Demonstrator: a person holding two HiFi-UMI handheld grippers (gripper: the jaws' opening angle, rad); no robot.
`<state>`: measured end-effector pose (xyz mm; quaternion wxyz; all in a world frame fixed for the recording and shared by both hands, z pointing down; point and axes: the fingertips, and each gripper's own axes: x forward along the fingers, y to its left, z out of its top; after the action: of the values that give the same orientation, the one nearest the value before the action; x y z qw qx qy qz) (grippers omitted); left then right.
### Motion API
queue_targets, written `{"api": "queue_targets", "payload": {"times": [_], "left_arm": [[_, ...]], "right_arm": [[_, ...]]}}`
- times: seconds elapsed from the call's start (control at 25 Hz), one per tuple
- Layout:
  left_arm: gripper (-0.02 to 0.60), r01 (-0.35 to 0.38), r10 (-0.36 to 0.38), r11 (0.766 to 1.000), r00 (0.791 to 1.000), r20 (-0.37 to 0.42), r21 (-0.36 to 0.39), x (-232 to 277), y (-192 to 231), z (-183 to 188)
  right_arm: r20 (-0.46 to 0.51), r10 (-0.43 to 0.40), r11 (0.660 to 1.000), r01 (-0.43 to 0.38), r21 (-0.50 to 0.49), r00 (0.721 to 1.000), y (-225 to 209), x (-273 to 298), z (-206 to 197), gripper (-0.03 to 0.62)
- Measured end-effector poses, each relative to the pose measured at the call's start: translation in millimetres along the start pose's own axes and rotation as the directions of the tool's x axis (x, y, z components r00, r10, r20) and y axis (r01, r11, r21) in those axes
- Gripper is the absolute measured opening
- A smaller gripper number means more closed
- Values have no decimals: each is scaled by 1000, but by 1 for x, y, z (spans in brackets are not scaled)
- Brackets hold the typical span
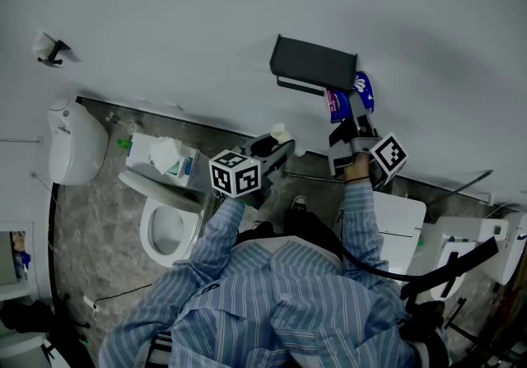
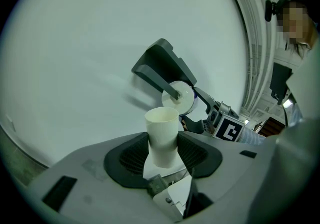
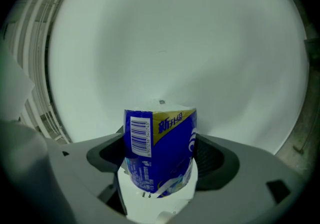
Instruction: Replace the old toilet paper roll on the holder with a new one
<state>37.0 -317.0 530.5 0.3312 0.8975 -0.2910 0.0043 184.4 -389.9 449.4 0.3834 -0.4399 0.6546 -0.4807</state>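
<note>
Left gripper [image 2: 162, 155] clamped on empty cardboard tube [image 2: 161, 123], right gripper [image 3: 160, 157] clamped on blue-wrapped new roll [image 3: 160, 135], just beside dark wall holder [image 1: 313, 63]

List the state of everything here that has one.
Left hand-held gripper, shut on empty cardboard core.
Right hand-held gripper, shut on wrapped toilet paper roll.
Toilet paper holder, no roll seated on its bar.
Toilet, bowl uncovered.

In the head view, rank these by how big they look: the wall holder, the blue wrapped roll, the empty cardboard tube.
1. wall holder
2. blue wrapped roll
3. empty cardboard tube; only its end shows, so it is ranked on that.
</note>
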Motion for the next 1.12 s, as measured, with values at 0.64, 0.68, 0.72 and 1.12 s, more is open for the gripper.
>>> {"api": "queue_targets", "payload": {"times": [0.64,0.68,0.72,1.12], "left_arm": [[181,-15,16,1000,1000,20,-25,-11,13,6],[181,-16,17,1000,1000,21,-26,-12,13,6],[181,-17,18,999,1000,22,-27,-12,14,6],[181,-35,37,999,998,43,-41,-20,22,10]], "right_arm": [[-192,46,997,-33,68,980,5,24,-79,408],[-207,47,997,-34,66,977,6,26,-84,408],[-217,46,997,-32,65,975,6,27,-89,408],[-249,57,995,-34,94,967,5,46,-95,408]]}}
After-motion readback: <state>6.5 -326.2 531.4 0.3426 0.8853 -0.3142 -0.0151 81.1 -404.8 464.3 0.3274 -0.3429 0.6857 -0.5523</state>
